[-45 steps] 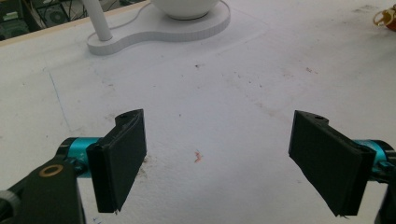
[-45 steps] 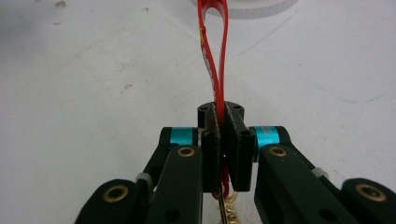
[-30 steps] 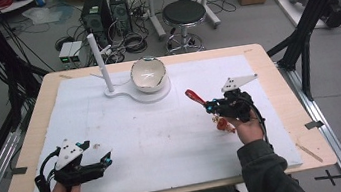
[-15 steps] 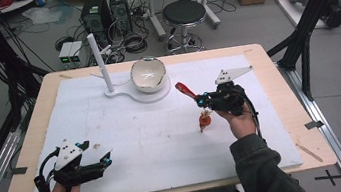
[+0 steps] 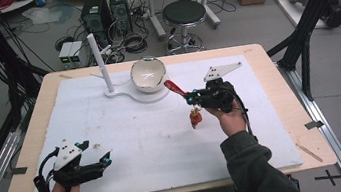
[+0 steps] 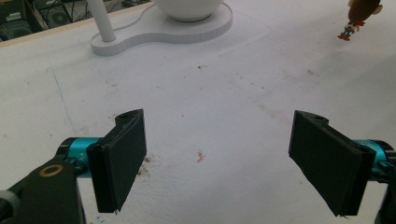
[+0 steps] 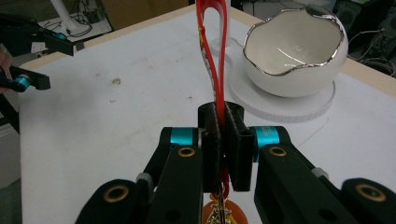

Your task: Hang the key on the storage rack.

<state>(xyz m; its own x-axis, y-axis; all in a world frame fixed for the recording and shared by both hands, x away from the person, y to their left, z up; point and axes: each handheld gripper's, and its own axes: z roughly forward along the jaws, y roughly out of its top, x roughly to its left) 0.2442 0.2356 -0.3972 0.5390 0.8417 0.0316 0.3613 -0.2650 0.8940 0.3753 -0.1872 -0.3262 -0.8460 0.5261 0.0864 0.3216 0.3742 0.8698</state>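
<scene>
Grip: right gripper [image 7: 223, 140] clamped red strap [image 7: 215, 56], charm [image 5: 195, 118] dangling; left gripper [image 6: 224, 158] gaped empty.
Risk: swinging charm could snag the bowl [image 5: 148, 74] rim.

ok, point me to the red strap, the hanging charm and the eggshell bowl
red strap [image 7: 215, 60], right gripper view, on the loop above the tool's pads
hanging charm [image 5: 195, 118], high view, on the orange figure's body
eggshell bowl [image 5: 148, 73], high view, on its inner wall
</scene>
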